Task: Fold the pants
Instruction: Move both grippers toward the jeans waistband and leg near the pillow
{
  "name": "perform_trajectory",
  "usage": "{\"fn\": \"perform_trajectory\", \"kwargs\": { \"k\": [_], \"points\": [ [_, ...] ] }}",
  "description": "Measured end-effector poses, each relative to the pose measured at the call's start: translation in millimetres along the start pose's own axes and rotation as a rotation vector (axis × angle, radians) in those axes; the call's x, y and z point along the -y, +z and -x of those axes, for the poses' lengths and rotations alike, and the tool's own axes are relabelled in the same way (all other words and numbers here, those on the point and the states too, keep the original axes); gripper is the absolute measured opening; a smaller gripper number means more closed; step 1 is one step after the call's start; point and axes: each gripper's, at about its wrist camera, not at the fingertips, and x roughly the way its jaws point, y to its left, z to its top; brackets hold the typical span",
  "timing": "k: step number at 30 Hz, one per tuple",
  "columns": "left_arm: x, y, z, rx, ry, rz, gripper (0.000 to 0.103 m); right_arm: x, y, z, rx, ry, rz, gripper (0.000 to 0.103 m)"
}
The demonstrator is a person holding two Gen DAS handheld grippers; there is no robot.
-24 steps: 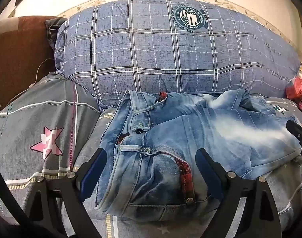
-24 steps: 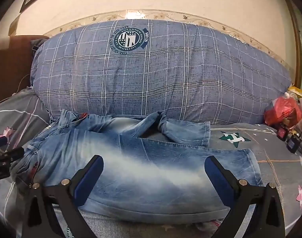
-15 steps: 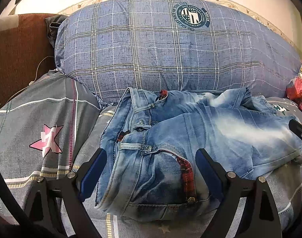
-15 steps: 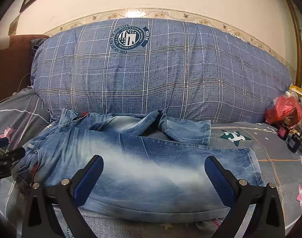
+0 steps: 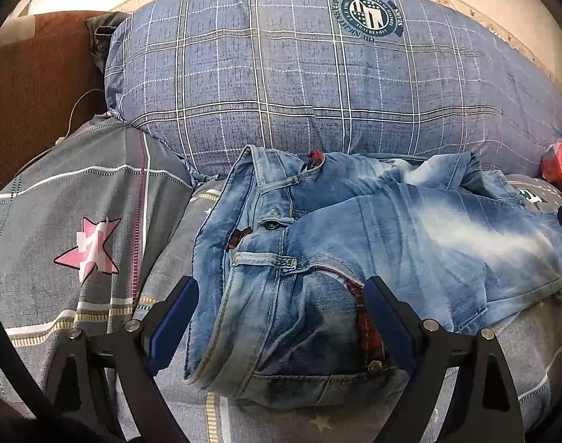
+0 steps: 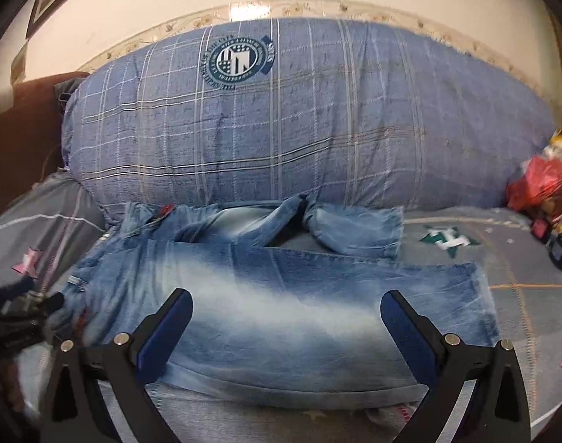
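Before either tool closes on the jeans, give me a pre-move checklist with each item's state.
1. Left tool open: ok.
2. Right tool open: ok.
3. Left tool lined up with the waistband: ok, the waist end shows between its fingers.
4. Jeans lying flat: not ok; the far leg is bent and bunched by the plaid pillow.
5. Leg hems aligned: not ok, the far hem stops short.
6. Pads touching denim: cannot tell.
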Motion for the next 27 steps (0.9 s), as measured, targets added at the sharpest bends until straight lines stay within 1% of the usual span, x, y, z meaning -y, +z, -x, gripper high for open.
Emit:
{"fn": "perform_trajectory", "kwargs": {
  "k": [2,3,4,5,6,7,8,10,12,15,17,22,25,27],
  "points": [
    [0,3,-1,0.004,0.008,-0.012,0.091,0,7,-3,-0.005,0.011,0.021,0.103],
    [0,4,-1,0.005,0.013,-0.017,0.091,-4,9,-2,0.049,0.012,0.049,0.103],
    [0,6,-1,0.009,0.02,-0.024,0.091,-5,13,-3,0.049,0.009,0.068,0.103],
    [-1,8,-1,0.011,0.023,-0.026,0.091,-6,17,-5,0.035,0.013,0.079,0.103],
    [-2,9,-1,0.012,0.026,-0.027,0.091,-6,22,-8,-0.002,0.015,0.092,0.103],
    [-3,11,-1,0.011,0.028,-0.026,0.091,-6,25,-9,-0.014,0.022,0.091,0.103],
    [-4,13,-3,0.009,0.027,-0.024,0.091,-8,30,-11,-0.018,0.015,0.11,0.103],
    [-6,17,-5,0.008,0.035,-0.026,0.091,-9,37,-18,-0.064,0.003,0.135,0.103],
    [-6,23,-8,0.01,0.044,-0.035,0.091,-8,43,-25,-0.074,-0.003,0.144,0.103],
    [-6,33,-11,0.022,0.049,-0.052,0.091,-4,51,-32,-0.082,0.005,0.132,0.103],
    [-5,41,-15,0.027,0.053,-0.067,0.091,-1,57,-35,-0.07,0.008,0.122,0.103],
    [-4,56,-26,0.033,0.046,-0.071,0.091,9,73,-47,-0.062,0.001,0.08,0.103],
    [-6,69,-36,0.014,0.014,-0.064,0.091,15,85,-57,-0.064,0.004,0.045,0.103],
    [-10,82,-45,-0.02,-0.021,-0.051,0.091,17,91,-69,-0.087,0.01,0.047,0.103]
  ]
}}
